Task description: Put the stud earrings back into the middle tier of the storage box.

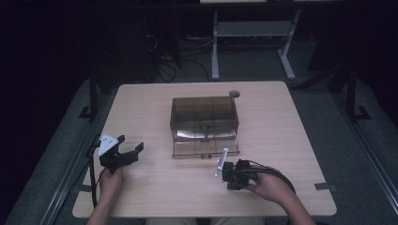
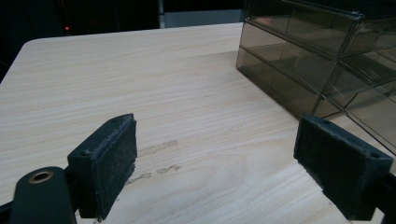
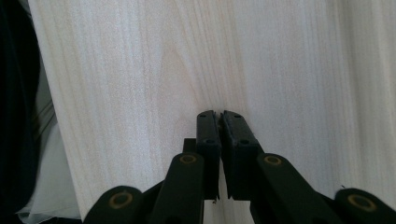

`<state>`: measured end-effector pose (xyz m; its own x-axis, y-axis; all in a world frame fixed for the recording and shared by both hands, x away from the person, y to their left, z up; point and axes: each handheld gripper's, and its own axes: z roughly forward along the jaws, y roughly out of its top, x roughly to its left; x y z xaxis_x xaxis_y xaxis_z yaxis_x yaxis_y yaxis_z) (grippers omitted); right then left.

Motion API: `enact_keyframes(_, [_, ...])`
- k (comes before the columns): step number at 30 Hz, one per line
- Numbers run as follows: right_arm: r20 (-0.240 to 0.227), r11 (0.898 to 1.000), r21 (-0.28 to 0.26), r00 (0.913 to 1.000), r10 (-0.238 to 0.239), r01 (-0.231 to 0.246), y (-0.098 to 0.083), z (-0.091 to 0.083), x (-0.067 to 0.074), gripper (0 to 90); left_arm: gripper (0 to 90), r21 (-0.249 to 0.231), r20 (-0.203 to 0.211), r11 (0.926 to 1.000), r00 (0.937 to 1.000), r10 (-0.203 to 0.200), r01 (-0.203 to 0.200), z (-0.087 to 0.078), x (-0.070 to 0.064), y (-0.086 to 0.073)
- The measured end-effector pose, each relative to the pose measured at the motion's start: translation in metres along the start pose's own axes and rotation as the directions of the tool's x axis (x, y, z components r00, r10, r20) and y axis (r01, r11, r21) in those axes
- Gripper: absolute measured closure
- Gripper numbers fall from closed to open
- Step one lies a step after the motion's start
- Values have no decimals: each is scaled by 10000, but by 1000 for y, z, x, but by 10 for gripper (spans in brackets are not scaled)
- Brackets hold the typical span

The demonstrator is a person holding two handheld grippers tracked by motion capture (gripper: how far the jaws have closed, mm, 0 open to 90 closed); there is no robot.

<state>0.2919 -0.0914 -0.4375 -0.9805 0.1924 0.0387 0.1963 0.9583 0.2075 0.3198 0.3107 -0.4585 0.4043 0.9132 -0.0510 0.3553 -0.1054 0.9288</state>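
Observation:
A smoky, see-through drawer box (image 1: pixel 204 114) stands in the middle of the light wooden table (image 1: pixel 155 192), its lowest drawer (image 1: pixel 205 148) pulled out toward me. My left gripper (image 1: pixel 130 143) rests at the table's left side, open, with nothing between its pads (image 2: pixel 109 161); the box (image 2: pixel 299 70) lies ahead and to the right in its view. My right gripper (image 1: pixel 229 177) sits near the front edge, just right of the open drawer. Its jaws (image 3: pixel 218 114) are shut together over bare wood, holding nothing.
A small round dark disc (image 1: pixel 234 93) lies at the table's far edge behind the box. Beyond the table stand a white desk frame (image 1: pixel 253 33) and loose cables on the dark floor. Faint scuff marks (image 2: pixel 156 149) show on the wood ahead of the left gripper.

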Motion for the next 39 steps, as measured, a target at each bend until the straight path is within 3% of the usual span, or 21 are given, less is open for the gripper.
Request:
enact_keyframes(16, [-104, 9978, -632, 9997, 217, -223, -6, -6, -4, 857, 129, 26, -2, 10000, 10000, 48, -48, 0, 0, 0])
enact_keyframes(26, [54, 9882, -1446, 9987, 511, -498, -8, -29, -14, 856, 129, -19, 0, 10000, 10000, -24, 24, 0, 0, 0])
enact_keyframes(39, [206, 9811, -1853, 9980, 601, -553, 0, -50, -33, 856, 129, 67, -13, 10000, 10000, -45, 45, 0, 1, 0])
